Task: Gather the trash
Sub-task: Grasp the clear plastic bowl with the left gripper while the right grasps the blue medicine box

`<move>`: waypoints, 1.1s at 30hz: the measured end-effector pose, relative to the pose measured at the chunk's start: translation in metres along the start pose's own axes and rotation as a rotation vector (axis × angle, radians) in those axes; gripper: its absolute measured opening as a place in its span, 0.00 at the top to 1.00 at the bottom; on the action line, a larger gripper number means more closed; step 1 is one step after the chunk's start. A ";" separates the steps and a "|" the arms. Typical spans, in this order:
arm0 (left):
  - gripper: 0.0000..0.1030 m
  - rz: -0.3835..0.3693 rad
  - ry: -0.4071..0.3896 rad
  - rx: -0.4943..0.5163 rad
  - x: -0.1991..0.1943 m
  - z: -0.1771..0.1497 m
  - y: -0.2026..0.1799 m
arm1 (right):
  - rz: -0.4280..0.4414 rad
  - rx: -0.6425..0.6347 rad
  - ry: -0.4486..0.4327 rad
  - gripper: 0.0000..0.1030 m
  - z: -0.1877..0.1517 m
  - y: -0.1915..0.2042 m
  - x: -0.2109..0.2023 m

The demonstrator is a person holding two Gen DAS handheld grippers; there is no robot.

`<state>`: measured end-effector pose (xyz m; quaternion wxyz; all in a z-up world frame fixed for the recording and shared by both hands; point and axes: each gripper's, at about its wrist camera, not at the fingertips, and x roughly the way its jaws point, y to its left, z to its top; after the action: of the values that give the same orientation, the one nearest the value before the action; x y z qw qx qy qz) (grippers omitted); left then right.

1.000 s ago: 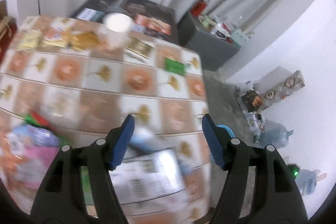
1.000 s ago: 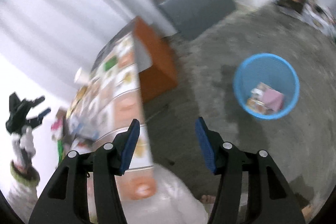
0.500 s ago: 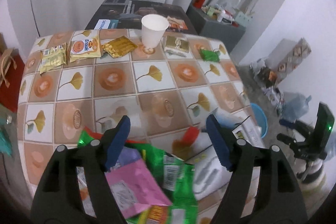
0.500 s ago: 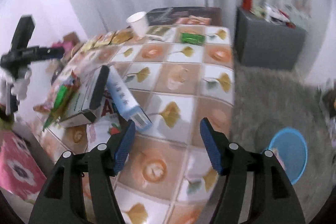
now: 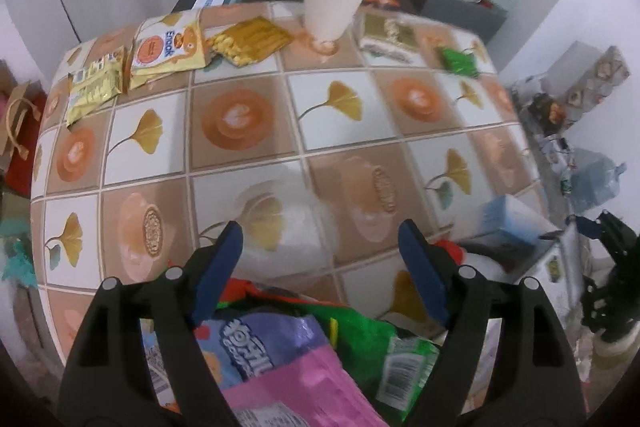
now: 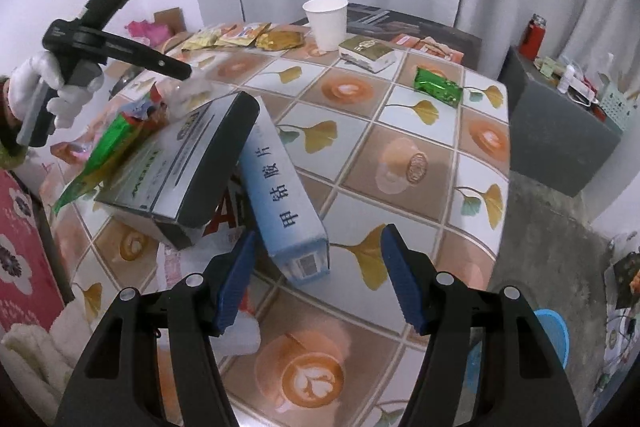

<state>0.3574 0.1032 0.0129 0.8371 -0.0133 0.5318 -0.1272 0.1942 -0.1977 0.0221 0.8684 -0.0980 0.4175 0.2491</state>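
Observation:
My left gripper (image 5: pixel 320 251) is open and empty, above a crumpled clear plastic wrapper (image 5: pixel 286 223) on the patterned table (image 5: pixel 240 115); green, purple and pink snack bags (image 5: pixel 288 351) lie just below its fingers. My right gripper (image 6: pixel 316 267) is open and empty, right in front of a light blue box (image 6: pixel 280 195) that leans on a grey and black box (image 6: pixel 188 163). A white paper cup (image 6: pixel 326 23), yellow snack packets (image 5: pixel 160 47) and a green packet (image 6: pixel 438 87) lie at the table's far side. The left gripper also shows in the right wrist view (image 6: pixel 182 71).
A blue trash basket (image 6: pixel 554 339) stands on the floor past the table's right edge. A grey cabinet (image 6: pixel 560 131) with clutter stands further right. A gold and white box (image 6: pixel 368 53) lies near the cup. Curtains hang behind the table.
Both grippers have swung from the floor and basket side back over the table. The left gripper has moved closer to the clear wrapper, and the right gripper closer to the light blue box.

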 end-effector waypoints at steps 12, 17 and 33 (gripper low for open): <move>0.27 0.053 0.073 0.009 0.029 0.005 0.007 | 0.029 -0.034 0.014 0.56 0.009 0.007 0.025; 0.27 0.063 0.080 -0.003 0.036 0.008 0.008 | 0.031 -0.026 0.009 0.57 0.011 0.005 0.028; 0.37 0.074 0.073 -0.016 0.039 0.005 0.007 | 0.028 -0.021 -0.024 0.65 0.009 0.005 0.026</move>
<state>0.3790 0.1004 -0.0200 0.8211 0.0043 0.5633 -0.0921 0.2115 -0.1813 0.0079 0.8686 -0.0982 0.4057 0.2669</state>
